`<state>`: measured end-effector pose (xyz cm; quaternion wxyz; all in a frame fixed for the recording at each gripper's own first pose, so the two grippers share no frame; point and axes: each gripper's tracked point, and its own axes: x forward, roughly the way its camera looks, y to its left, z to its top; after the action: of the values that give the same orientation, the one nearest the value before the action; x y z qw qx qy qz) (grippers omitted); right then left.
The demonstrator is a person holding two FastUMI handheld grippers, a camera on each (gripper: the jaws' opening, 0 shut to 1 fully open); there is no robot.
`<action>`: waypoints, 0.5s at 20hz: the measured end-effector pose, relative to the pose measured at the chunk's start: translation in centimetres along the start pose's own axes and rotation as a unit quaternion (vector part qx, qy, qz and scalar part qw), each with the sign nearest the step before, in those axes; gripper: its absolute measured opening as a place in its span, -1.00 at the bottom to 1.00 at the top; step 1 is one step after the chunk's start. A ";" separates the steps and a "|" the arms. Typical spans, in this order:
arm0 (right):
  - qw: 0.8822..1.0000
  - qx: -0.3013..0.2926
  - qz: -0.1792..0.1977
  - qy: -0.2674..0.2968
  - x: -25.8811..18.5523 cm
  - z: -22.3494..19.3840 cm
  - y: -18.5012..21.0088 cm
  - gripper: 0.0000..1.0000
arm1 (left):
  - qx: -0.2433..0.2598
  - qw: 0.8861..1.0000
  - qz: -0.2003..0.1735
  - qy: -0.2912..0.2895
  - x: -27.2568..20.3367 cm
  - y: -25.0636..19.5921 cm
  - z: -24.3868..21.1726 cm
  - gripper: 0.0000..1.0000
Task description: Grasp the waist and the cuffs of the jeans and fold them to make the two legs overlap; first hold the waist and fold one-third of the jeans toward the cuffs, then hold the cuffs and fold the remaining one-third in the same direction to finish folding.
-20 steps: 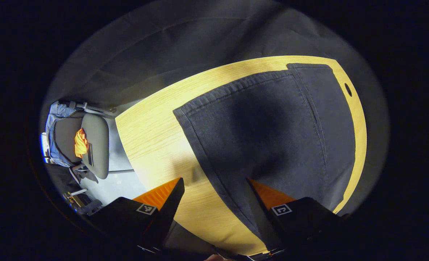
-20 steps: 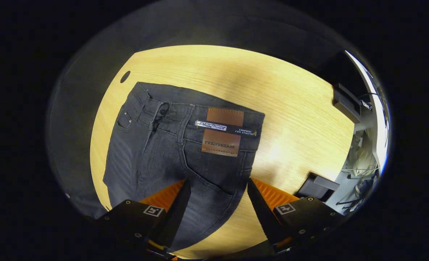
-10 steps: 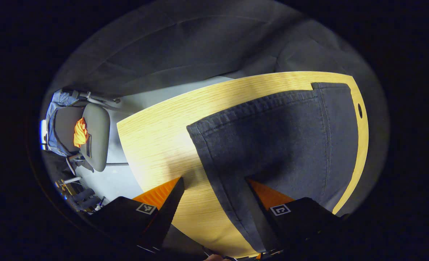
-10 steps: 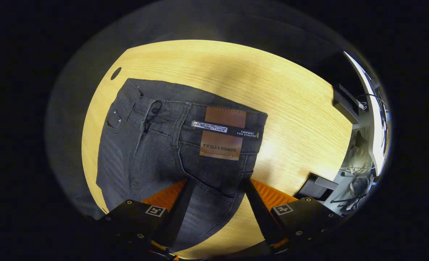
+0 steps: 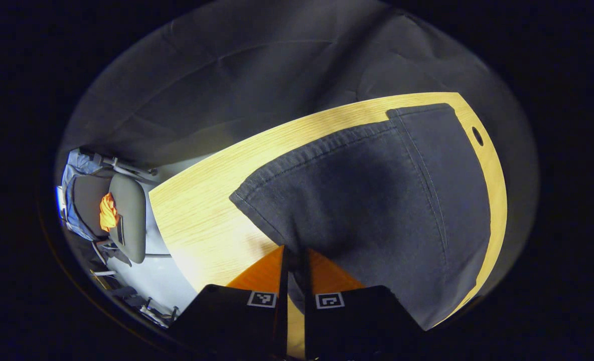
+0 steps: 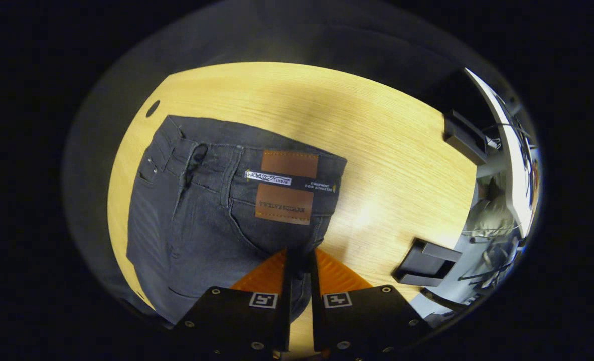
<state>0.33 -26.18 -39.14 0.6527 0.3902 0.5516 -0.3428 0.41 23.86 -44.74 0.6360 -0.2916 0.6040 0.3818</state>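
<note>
Left gripper view gets the cuff end of the dark jeans (image 5: 377,200), right gripper view gets the waist with its brown leather patch (image 6: 286,186). They lie flat across the light wood surface (image 6: 377,140). Left gripper (image 5: 295,260) is pinched onto the leg's edge near the cuff, right gripper (image 6: 298,260) onto the waist-end edge. A grey office chair (image 5: 126,215) sits off to the side.

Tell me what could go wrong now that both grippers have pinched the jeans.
1. The left gripper bites only the jeans' edge near the cuff; it may slip on lifting.
2. The right gripper pinches below the waist, so the fold could come out skewed.
3. The jeans lie near the table edge and could drag off.
</note>
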 end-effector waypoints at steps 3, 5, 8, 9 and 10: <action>1.000 -0.014 0.021 0.007 0.2 0.0 0.2 -0.62 | 0.020 0.999 -0.035 0.004 0.7 -1.6 0.0 -0.97; 0.998 0.016 0.057 0.008 1.0 -0.3 0.7 -0.63 | 0.017 0.997 -0.077 0.002 -0.2 -2.3 0.8 -0.98; 0.994 0.052 0.096 -0.002 -0.3 0.0 0.9 -0.99 | 0.009 0.990 -0.140 -0.016 -1.7 -2.9 1.4 -0.97; 0.992 0.066 0.109 0.002 -0.7 -0.1 1.0 -0.98 | 0.015 0.987 -0.157 -0.024 -2.1 -3.3 1.8 -0.98; 0.991 0.072 0.117 -0.003 -1.1 0.3 1.2 -0.99 | 0.021 0.985 -0.166 -0.030 -2.7 -3.6 2.0 -0.97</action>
<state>1.35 -25.83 -37.92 0.6604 0.4969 0.4740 -0.3038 4.59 23.28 -42.19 0.7145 -0.3627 0.5357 0.2664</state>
